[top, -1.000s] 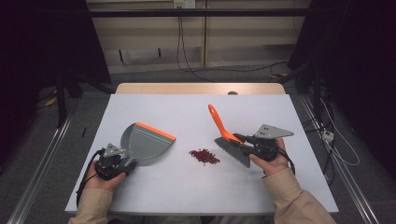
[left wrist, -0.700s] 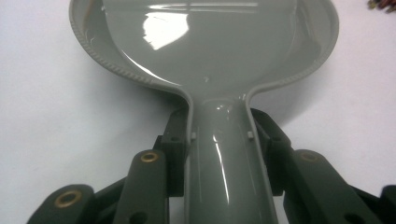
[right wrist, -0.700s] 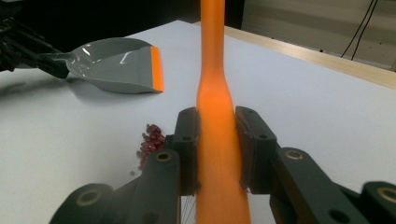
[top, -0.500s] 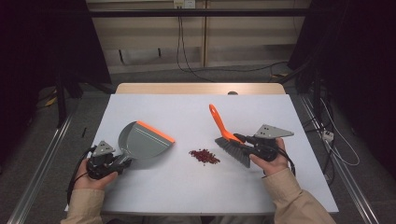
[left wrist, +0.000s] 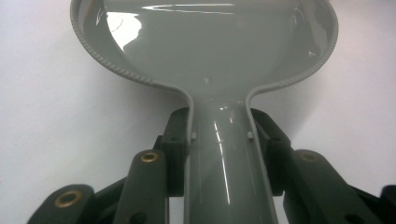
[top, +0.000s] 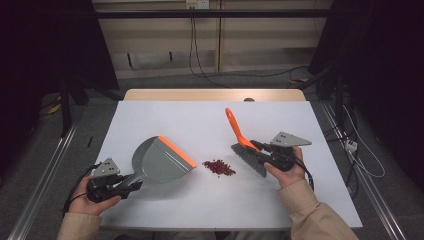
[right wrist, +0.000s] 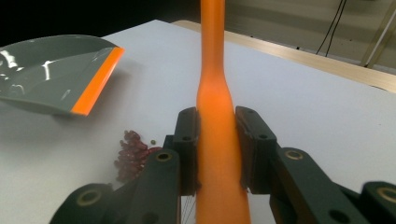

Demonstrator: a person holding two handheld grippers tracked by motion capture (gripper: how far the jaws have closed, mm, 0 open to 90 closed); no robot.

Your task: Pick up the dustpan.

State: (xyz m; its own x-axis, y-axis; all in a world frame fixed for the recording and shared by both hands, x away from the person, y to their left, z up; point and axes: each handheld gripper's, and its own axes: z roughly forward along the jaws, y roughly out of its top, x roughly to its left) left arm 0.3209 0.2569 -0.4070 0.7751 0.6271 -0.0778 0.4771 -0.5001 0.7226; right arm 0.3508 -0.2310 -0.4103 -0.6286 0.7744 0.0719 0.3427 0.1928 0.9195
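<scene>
A grey dustpan (top: 159, 160) with an orange lip lies at the left of the white table, its mouth facing right. My left gripper (top: 131, 183) is shut on the dustpan's handle (left wrist: 222, 158), with a pad pressing on each side. A small heap of dark red beans (top: 219, 167) lies on the table between the dustpan and a hand brush (top: 248, 156). My right gripper (top: 256, 146) is shut on the brush's orange handle (right wrist: 215, 140). The brush's grey bristles point down at the table just right of the beans (right wrist: 133, 154).
The white table top (top: 200, 120) has bare room behind the tools and along its front. A wooden strip (top: 215, 94) runs along its far edge. Metal rails (top: 47, 175) flank the table, and cables (top: 350, 150) lie on the floor at the right.
My left hand has drawn back toward the table's near left corner and risen a little, taking the dustpan by its handle. The right hand and the brush have kept still.
</scene>
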